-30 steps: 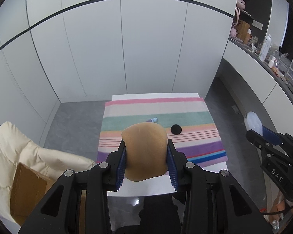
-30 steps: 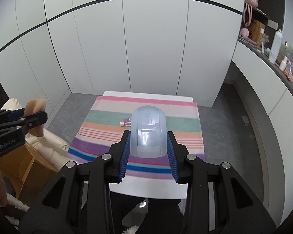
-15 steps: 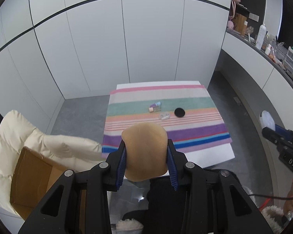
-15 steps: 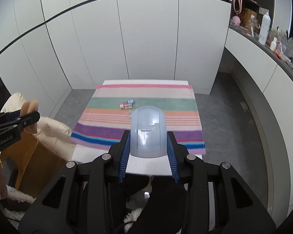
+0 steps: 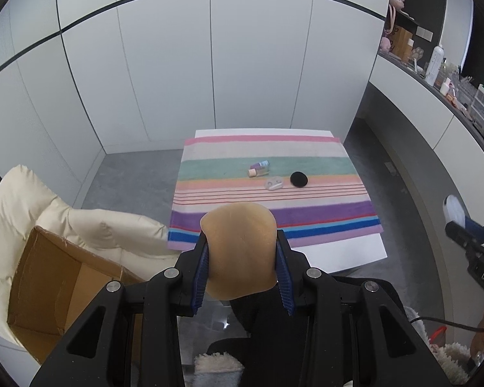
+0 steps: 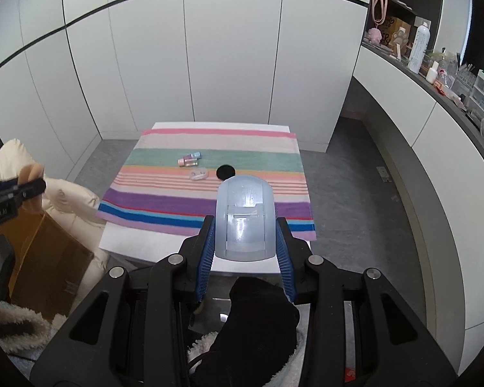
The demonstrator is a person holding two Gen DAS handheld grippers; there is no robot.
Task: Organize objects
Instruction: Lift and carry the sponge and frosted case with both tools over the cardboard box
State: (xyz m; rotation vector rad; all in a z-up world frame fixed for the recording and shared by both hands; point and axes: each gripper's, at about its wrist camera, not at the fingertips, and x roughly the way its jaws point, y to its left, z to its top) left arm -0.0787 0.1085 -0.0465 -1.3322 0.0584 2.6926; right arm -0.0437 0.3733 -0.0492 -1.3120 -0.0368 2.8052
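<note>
My left gripper (image 5: 242,258) is shut on a tan rounded sponge (image 5: 240,251), held well back from the table. My right gripper (image 6: 246,235) is shut on a pale blue translucent plastic case (image 6: 245,222), also short of the table. On the striped cloth (image 5: 274,222) lie two small bottles (image 5: 258,168), a small clear item (image 5: 274,183) and a black round puff (image 5: 298,179). The same bottles (image 6: 189,160), clear item (image 6: 199,174) and puff (image 6: 226,172) show in the right wrist view. The right gripper shows at the right edge of the left wrist view (image 5: 458,222).
A white table (image 5: 338,254) carries the cloth. A cardboard box (image 5: 48,283) sits on a cream padded chair (image 5: 22,193) at the left. White cabinet walls stand behind. A cluttered counter (image 6: 451,77) runs along the right. Grey floor surrounds the table.
Both grippers have pulled back and up from the table, still holding the sponge and the case. The table looks farther away, and the bottles and clear item have come into view.
</note>
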